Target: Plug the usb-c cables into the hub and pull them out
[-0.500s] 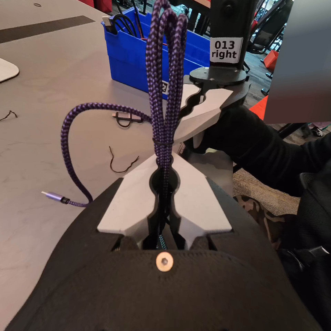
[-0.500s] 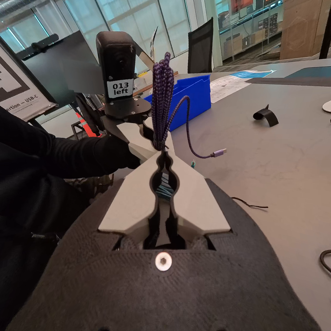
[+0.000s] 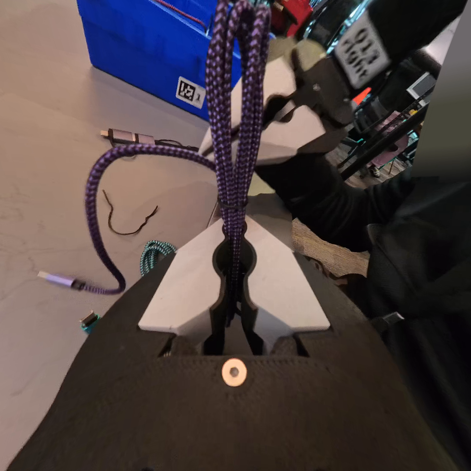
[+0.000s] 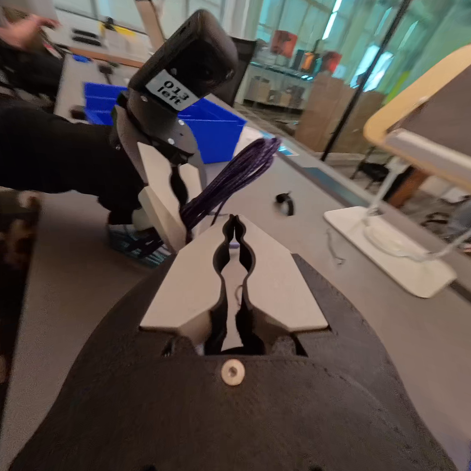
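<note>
Nearest to us, the left gripper (image 3: pixel 234 229) clamps the purple braided cable (image 3: pixel 235 107), fingers closed on the bundled strands just below a thin tie, so the loops stand up out of the tips. One free tail arcs off to the left and drops to the table (image 3: pixel 38 178), ending in a metal plug (image 3: pixel 60 279) lying flat there. A teal braided cable (image 3: pixel 153 252) lies on the table just beside our left finger.

Our right gripper (image 4: pixel 234 221) holds nothing: its tips sit nearly together, only a thin gap between them, just beside the purple bundle but apart from it.

Farther out, the hub (image 3: pixel 127 136) lies on the table near the blue bin (image 3: pixel 142 43). A white stand base (image 4: pixel 382 252) sits off to the right.

We judge the cable light, soft and floppy, and the braid gives fair friction. Holding the bundle gives no control of the plug. Better to take hold right behind the metal plug, on its stiff shell.
</note>
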Action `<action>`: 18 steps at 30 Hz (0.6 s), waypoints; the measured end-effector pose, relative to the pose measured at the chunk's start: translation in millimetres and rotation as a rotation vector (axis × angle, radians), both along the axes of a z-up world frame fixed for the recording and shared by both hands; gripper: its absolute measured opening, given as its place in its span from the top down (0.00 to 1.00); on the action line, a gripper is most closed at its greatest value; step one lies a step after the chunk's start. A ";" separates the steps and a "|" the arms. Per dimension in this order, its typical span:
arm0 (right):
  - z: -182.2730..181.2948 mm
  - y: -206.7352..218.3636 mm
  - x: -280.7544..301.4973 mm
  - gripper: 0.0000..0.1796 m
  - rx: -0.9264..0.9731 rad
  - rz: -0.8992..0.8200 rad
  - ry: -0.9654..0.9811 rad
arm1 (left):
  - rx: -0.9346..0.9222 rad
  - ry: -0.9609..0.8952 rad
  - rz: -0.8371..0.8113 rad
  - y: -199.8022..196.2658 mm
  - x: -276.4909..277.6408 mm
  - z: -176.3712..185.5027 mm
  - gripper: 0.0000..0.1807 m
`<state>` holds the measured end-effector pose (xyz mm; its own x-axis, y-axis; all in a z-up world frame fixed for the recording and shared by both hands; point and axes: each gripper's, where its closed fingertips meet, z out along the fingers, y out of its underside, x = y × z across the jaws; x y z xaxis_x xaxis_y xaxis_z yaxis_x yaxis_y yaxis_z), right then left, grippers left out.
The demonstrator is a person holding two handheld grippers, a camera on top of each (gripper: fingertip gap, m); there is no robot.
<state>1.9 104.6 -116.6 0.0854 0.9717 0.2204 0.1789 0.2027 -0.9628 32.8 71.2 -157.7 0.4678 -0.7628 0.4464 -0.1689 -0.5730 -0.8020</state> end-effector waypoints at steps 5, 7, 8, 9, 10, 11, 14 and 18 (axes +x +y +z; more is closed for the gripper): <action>11.5 0.4 8.5 1.00 0.021 0.008 0.019 | -0.039 -0.051 0.075 8.4 -9.6 -4.0 1.00; 3.6 -1.8 7.3 1.00 -0.076 0.050 0.010 | -0.045 -0.083 0.071 8.4 -9.9 -1.2 1.00; 0.6 -2.2 6.6 1.00 -0.133 0.067 0.016 | -0.050 -0.098 0.066 7.8 -9.3 0.0 1.00; -2.5 -2.9 5.7 1.00 -0.186 0.086 0.022 | -0.055 -0.111 0.060 7.2 -8.5 1.0 1.00; -5.4 -4.3 4.7 1.00 -0.238 0.107 0.023 | -0.062 -0.126 0.055 6.7 -8.1 1.8 1.00; -7.1 -4.7 3.7 1.00 -0.284 0.120 0.027 | -0.070 -0.142 0.054 6.7 -8.2 2.4 1.00; -5.2 -6.1 0.9 0.90 -0.355 0.143 0.059 | -0.095 -0.179 0.048 6.7 -9.1 2.5 1.00; -5.8 -11.1 -4.4 0.89 -0.415 0.176 0.056 | -0.106 -0.206 0.036 6.0 -7.9 3.2 1.00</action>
